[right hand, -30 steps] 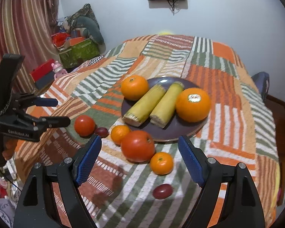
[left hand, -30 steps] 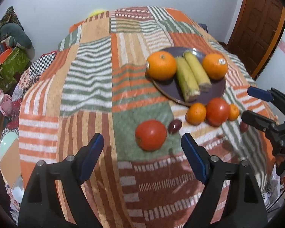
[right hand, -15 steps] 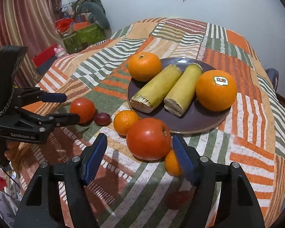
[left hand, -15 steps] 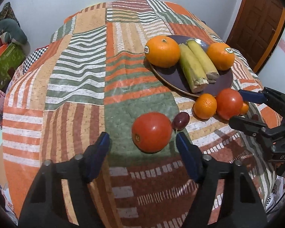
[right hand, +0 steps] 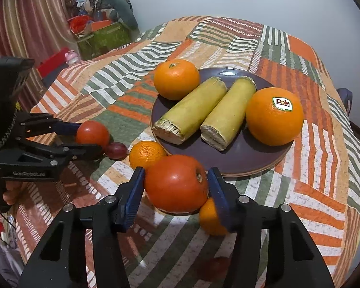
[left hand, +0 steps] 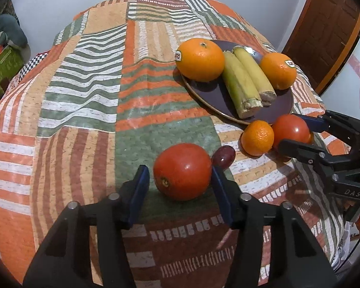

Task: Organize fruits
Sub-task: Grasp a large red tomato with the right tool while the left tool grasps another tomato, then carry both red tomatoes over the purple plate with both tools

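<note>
Two red tomatoes lie on the patchwork cloth in front of a dark plate [left hand: 283, 105]. My left gripper [left hand: 180, 187] straddles the left tomato [left hand: 182, 171], its jaws closing; a narrow gap still shows at the left pad. My right gripper [right hand: 176, 189] is closing too, and its blue pads meet both sides of the larger tomato [right hand: 176, 183]. The plate [right hand: 247, 156] carries two oranges and two yellow-green stalk pieces [right hand: 192, 110]. A mandarin [right hand: 146, 153] and a dark red grape [right hand: 116, 150] lie between the tomatoes.
A second mandarin [right hand: 210, 218] sits half hidden behind my right finger, and another dark fruit [right hand: 213, 266] lies under that gripper. The cloth drops off at the near edge. A green box [right hand: 100, 38] stands at the left, a wooden door [left hand: 324, 31] at the right.
Both grippers came down and forward to their tomatoes, and both pairs of jaws narrowed from wide apart to either side of the fruit.
</note>
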`<state>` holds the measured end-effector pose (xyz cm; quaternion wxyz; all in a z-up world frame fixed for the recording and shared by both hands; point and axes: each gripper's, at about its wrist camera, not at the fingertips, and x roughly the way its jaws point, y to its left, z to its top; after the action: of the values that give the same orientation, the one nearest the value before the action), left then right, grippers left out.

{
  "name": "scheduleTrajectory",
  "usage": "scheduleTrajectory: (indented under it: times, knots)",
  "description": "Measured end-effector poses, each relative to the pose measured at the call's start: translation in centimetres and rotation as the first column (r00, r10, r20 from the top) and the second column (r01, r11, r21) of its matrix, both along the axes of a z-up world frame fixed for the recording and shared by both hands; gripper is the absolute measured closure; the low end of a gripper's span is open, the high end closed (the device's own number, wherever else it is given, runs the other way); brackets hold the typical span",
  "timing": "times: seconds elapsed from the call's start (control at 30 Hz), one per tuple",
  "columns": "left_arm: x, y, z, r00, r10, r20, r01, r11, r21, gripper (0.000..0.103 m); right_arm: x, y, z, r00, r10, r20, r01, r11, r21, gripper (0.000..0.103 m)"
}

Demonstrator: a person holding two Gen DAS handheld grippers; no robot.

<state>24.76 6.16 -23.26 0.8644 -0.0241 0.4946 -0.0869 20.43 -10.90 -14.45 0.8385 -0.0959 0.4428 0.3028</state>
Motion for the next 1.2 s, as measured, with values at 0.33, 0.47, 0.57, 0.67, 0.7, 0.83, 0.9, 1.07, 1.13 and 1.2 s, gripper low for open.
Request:
scheduleTrajectory:
  times: [0.33, 0.47, 0.57, 0.67, 0.7, 0.83, 0.9, 1.07, 1.13, 1.2]
  knots:
    - [-0.2, -0.4, 0.5, 1.000, -0.006, 0.004, 0.005, 1.000, 0.023, 0.055, -0.7, -0.8, 1.0, 1.000, -0.011, 0.003, 0.011, 0.998, 0.064, 0.053]
    - [-0.3, -0.5, 1.3, 1.000, -0.012, 0.018, 0.011, 1.000, 0.028, 0.055, -0.7, -1.3, 1.8, 1.000, -0.021, 0.021, 0.019, 0.997, 0.079, 0.053]
    - [-0.3, -0.7, 2.0, 0.999, -0.017, 0.033, 0.016, 0.999, 0.029, 0.055, -0.5, -1.8, 2.5, 0.999, -0.034, 0.032, 0.031, 0.996, 0.087, 0.053]
    - [0.0, -1.1, 3.0, 0.998, -0.025, 0.054, 0.023, 0.999, 0.030, 0.055, 0.0, -2.4, 3.3, 0.998, -0.051, 0.043, 0.047, 0.994, 0.098, 0.053]
    - [0.2, -1.3, 3.3, 0.998, -0.029, 0.062, 0.027, 0.999, 0.030, 0.055, 0.0, -2.5, 3.5, 0.997, -0.056, 0.048, 0.051, 0.994, 0.099, 0.053]
    - [1.1, -2.3, 4.6, 0.994, -0.044, 0.096, 0.041, 0.999, 0.034, 0.055, 0.6, -2.9, 4.7, 0.995, -0.069, 0.076, 0.061, 0.993, 0.098, 0.053]
    - [1.7, -2.8, 5.1, 0.993, -0.049, 0.107, 0.046, 0.999, 0.027, 0.055, 0.9, -3.1, 5.3, 0.993, -0.077, 0.092, 0.068, 0.993, 0.098, 0.053]
    - [3.4, -3.8, 5.3, 0.991, -0.053, 0.123, 0.048, 0.998, 0.038, 0.055, 2.2, -3.9, 6.4, 0.988, -0.100, 0.114, 0.088, 0.991, 0.105, 0.053]
    - [4.2, -4.0, 4.8, 0.992, -0.047, 0.114, 0.043, 0.998, 0.040, 0.055, 3.0, -4.2, 6.8, 0.985, -0.112, 0.128, 0.099, 0.989, 0.107, 0.053]
    - [5.1, -4.0, 4.1, 0.995, -0.041, 0.096, 0.038, 0.999, 0.034, 0.055, 3.7, -4.3, 7.2, 0.982, -0.122, 0.143, 0.107, 0.989, 0.107, 0.053]
